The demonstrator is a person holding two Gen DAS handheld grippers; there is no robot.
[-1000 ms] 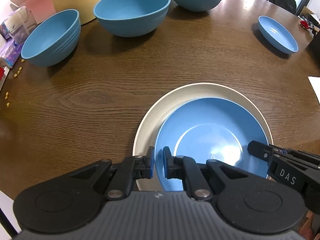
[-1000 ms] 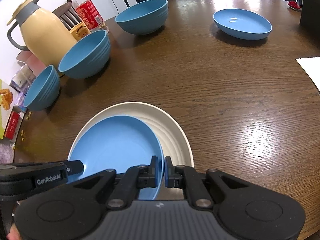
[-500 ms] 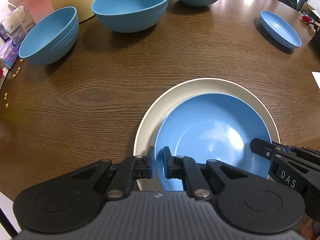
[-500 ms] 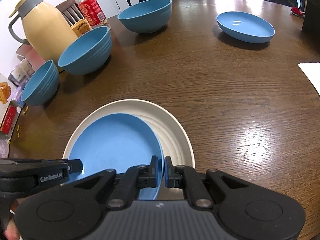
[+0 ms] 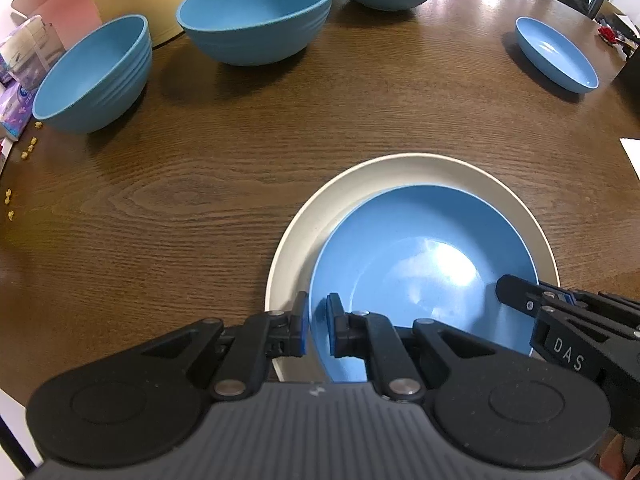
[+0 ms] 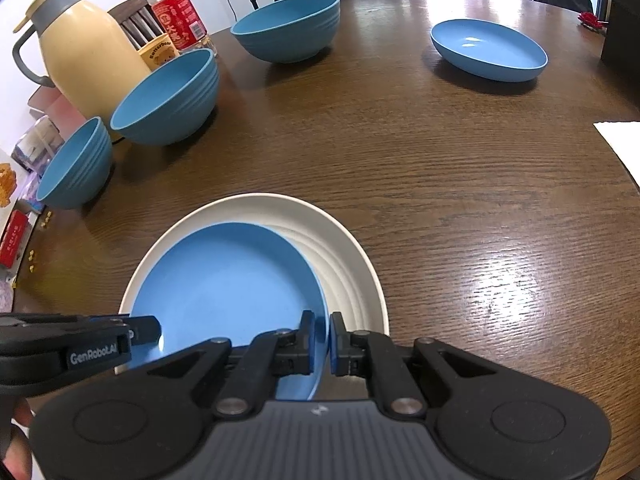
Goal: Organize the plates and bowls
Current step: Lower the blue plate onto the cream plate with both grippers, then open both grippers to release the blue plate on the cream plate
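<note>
Both grippers pinch opposite rims of a blue plate (image 5: 420, 272) sitting inside a larger cream plate (image 5: 400, 168) on the wooden table (image 5: 200, 200): the left gripper (image 5: 317, 326) clamped on its near-left edge, the right gripper (image 6: 323, 340) on its right edge. Whether the plate rests fully down is unclear. Three blue bowls (image 6: 288, 26) stand beyond.

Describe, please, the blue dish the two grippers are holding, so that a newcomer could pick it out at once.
Start at the round dark wooden table and find the wide cream plate near its front edge. The shallow blue plate lies inside it, its rim pinched by both grippers. The other shallow blue plate sits alone on bare wood, and the three blue bowls are deep.
</note>
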